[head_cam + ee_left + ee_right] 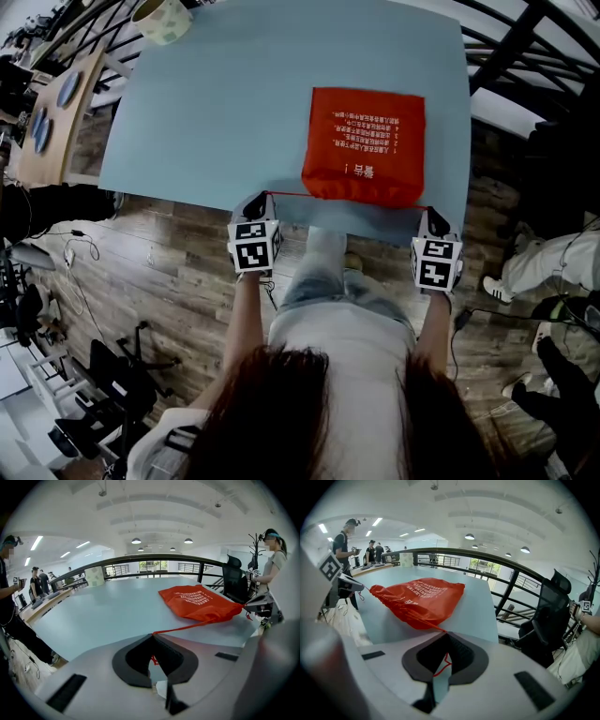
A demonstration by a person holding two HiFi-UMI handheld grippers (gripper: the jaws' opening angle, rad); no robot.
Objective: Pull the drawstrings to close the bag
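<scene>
Head view: found red bag (pixel 364 145) lying flat on the near right part of pale blue bench (pixel 216 112), printed face up, gathered mouth edge toward the person. Noted left gripper (pixel 260 200) at the near bench edge, well left of the bag, with left drawstring (pixel 291 195) stretched taut from its tip to the bag's near left corner. Noted right gripper (pixel 430 215) at the same edge, just beside the bag's near right corner

Left gripper view: confirmed jaws pressed together, clamping the left drawstring (pixel 183 626) at their tips. Traced the cord in a straight line across the bench to the bag (pixel 199 603), puckered along its mouth

Right gripper view: confirmed jaws closed on right drawstring (pixel 448 658), a slack end hanging behind the pads. Found the bag (pixel 422 599) close ahead of the tips, mouth bunched tight
</scene>
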